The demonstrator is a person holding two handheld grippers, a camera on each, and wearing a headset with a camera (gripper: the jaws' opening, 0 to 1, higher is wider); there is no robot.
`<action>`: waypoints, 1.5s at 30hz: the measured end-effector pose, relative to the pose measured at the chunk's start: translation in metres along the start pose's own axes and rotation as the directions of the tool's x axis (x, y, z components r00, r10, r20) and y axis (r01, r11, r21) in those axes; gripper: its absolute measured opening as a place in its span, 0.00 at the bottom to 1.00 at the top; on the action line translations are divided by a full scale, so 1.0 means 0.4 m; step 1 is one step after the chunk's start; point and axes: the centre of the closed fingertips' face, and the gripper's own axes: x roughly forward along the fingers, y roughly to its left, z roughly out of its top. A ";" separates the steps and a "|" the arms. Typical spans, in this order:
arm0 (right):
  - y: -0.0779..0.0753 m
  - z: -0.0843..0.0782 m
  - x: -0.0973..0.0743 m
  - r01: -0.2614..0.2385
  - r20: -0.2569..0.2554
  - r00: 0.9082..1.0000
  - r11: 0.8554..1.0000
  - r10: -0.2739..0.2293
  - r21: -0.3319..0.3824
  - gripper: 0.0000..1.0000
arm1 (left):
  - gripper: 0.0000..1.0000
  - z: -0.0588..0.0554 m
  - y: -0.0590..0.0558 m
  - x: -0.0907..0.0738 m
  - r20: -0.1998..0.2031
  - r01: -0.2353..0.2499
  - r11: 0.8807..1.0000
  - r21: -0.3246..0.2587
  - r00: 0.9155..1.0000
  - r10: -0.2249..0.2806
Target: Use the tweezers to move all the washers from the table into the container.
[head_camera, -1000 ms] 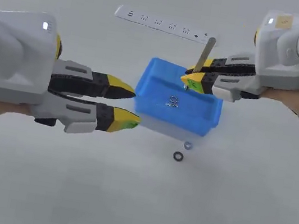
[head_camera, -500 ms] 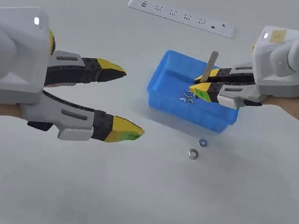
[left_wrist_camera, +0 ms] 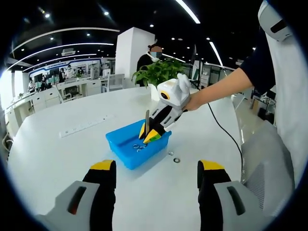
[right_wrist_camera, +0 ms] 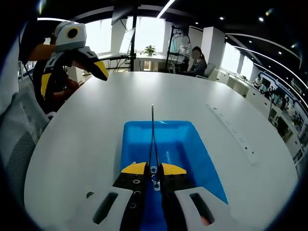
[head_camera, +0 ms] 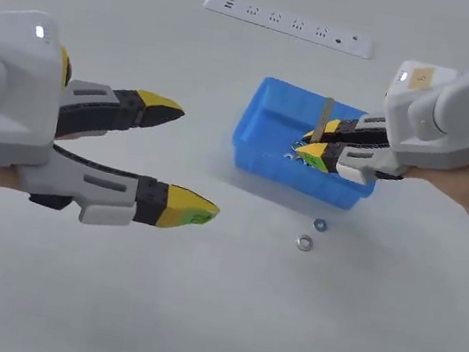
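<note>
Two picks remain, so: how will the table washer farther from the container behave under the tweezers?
The washer lies flat and thin on the smooth table, so it would probably skid when nudged rather than roll. It looks small and metallic: likely light, stiff, and slippery between the narrow tweezers.

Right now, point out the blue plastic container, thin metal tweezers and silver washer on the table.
Blue plastic container (head_camera: 271,169): head view, front wall.
Thin metal tweezers (head_camera: 324,114): head view, upper shaft.
Silver washer (head_camera: 301,243): head view, ring's left edge.

Washers (head_camera: 292,157) in container (head_camera: 284,173), too small to count
</note>
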 end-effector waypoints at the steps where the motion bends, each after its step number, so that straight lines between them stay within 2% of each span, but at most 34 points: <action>1: 0.001 0.001 -0.001 -0.001 -0.002 1.000 1.000 0.001 -0.003 0.10 | 0.74 0.000 0.001 -0.001 0.000 -0.001 1.000 0.000 1.000 0.001; 9: -0.010 0.027 -0.015 0.014 0.024 1.000 1.000 -0.014 0.002 0.11 | 0.75 0.001 -0.001 -0.001 -0.006 0.002 1.000 -0.001 1.000 -0.002; 14: -0.019 0.055 -0.029 0.027 0.050 0.998 1.000 -0.027 -0.001 0.10 | 0.75 0.026 0.014 0.020 0.008 0.006 1.000 0.013 1.000 -0.006; 20: -0.021 0.082 -0.041 0.023 0.073 0.997 1.000 -0.022 -0.009 0.09 | 0.73 0.104 0.068 0.078 0.058 0.003 0.998 0.061 0.998 -0.007; 26: -0.017 0.091 -0.047 0.019 0.075 0.997 0.999 -0.017 -0.029 0.08 | 0.66 0.188 0.092 0.150 0.104 0.037 0.993 0.113 0.993 -0.049; 30: -0.011 0.090 -0.049 0.013 0.070 0.998 0.999 -0.011 -0.038 0.08 | 0.60 0.203 0.092 0.209 0.076 0.085 0.987 0.133 0.993 -0.095; 32: -0.008 0.084 -0.049 0.012 0.056 0.998 0.999 -0.009 -0.050 0.08 | 0.56 0.210 0.086 0.231 0.079 0.108 0.985 0.137 0.990 -0.120; 35: -0.003 0.083 -0.051 0.002 0.055 0.998 0.999 0.001 -0.052 0.08 | 0.53 0.215 0.074 0.255 0.073 0.137 0.980 0.146 0.986 -0.149; 38: 0.002 0.086 -0.053 -0.008 0.058 0.998 0.998 0.011 -0.056 0.08 | 0.43 0.219 0.059 0.272 0.066 0.174 0.973 0.154 0.980 -0.185; 40: 0.003 0.090 -0.055 -0.011 0.062 0.998 0.998 0.015 -0.057 0.08 | 0.40 0.215 0.047 0.281 0.047 0.212 0.967 0.141 0.974 -0.221; 43: 0.005 0.097 -0.055 -0.015 0.070 0.997 0.998 0.019 -0.055 0.08 | 0.29 0.201 0.040 0.291 -0.002 0.236 0.954 0.184 0.971 -0.239; 45: 0.007 0.099 -0.055 -0.017 0.072 0.997 0.998 0.021 -0.059 0.08 | 0.27 0.196 0.035 0.296 -0.014 0.253 0.950 0.185 0.967 -0.255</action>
